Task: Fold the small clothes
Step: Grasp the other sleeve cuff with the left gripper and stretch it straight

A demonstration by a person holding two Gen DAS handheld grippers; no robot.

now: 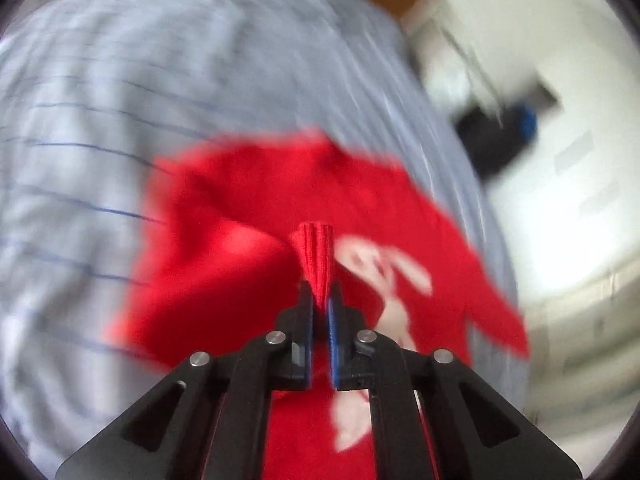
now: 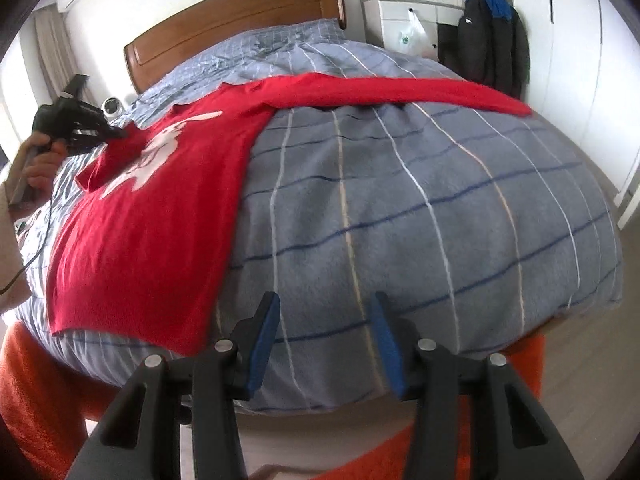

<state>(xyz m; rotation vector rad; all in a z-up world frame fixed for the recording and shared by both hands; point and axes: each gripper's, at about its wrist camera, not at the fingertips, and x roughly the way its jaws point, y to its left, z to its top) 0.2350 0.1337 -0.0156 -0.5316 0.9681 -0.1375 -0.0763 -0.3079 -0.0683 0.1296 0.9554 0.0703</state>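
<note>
Red top: flat on bed, left. Left gripper clenched on its sleeve, probably folding it inward. Right gripper: released, near edge.

The shirt lies on the bed's left half.

Red long-sleeved top with white print, spread on bed, one sleeve stretched out, other bunched

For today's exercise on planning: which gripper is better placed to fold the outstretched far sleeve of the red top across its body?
Right. The right gripper is open and free; the left gripper already pinches the red top.
</note>
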